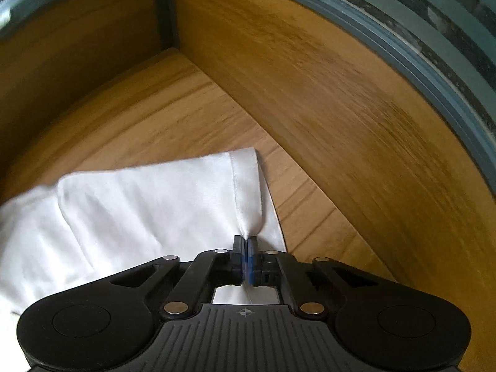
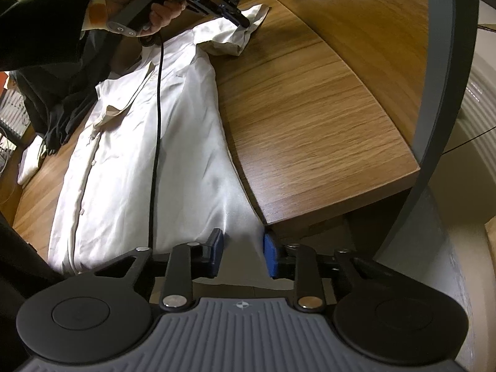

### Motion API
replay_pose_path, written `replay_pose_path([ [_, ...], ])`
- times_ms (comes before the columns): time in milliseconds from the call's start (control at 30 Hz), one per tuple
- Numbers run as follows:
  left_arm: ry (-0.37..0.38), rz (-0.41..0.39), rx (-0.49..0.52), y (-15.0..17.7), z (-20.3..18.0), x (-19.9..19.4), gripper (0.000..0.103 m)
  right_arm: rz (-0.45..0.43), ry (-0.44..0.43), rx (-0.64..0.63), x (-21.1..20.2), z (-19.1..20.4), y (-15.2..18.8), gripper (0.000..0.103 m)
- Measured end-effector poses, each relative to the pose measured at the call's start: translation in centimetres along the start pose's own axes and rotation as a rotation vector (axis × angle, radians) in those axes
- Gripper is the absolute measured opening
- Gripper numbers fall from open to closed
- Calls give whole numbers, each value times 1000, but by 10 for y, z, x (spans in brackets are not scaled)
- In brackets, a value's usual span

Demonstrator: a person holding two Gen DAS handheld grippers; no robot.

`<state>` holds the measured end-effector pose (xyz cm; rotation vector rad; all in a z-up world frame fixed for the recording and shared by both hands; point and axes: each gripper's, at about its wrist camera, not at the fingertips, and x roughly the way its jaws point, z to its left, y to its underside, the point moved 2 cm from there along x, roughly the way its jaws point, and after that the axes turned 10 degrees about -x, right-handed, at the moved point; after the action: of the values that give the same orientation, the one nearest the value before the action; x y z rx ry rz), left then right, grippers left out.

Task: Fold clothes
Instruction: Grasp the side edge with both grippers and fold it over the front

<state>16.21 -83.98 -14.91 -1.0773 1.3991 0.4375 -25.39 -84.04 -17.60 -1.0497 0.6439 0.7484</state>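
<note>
A white button-front shirt (image 2: 130,142) lies spread lengthwise on the wooden table (image 2: 303,117), collar toward the far end. My left gripper (image 1: 246,241) is shut on the hem of the shirt's sleeve (image 1: 173,192), pinching the cloth into a small pucker. In the right wrist view that same left gripper (image 2: 243,23) shows far off at the sleeve (image 2: 235,35), held by a hand (image 2: 145,3). My right gripper (image 2: 242,249) is open at the shirt's near bottom corner, which hangs at the table's edge between its blue pads (image 2: 217,249).
A wooden wall panel (image 1: 325,93) rises right beside the sleeve, meeting another panel at a dark corner post (image 1: 166,9). A black cable (image 2: 158,99) hangs across the shirt. The person's dark sleeve (image 2: 46,28) and dark clothing (image 2: 62,105) lie at the left, by a white folded item (image 2: 29,158).
</note>
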Motion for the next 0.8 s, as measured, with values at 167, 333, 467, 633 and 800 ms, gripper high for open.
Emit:
replay_pose_path([
  [167,45,-30,-17,-2,15,-23,3,0,27,-36,-5,13,-3,7],
  [333,100,-48,-69,-9,31,-59,3,-27,96,-32,-21,33,-6,4],
  [467,159,-68,-112,-11,55,-91,3,-61,94,-17,-36,66,-8,4],
  [633,216,-85,-154,-2,96,-126,3,-38,151,-29,-37,120,-9,4],
  [800,253,-95,-207,4,149,-149,3,-1,224,-31,-27,176,-9,3],
])
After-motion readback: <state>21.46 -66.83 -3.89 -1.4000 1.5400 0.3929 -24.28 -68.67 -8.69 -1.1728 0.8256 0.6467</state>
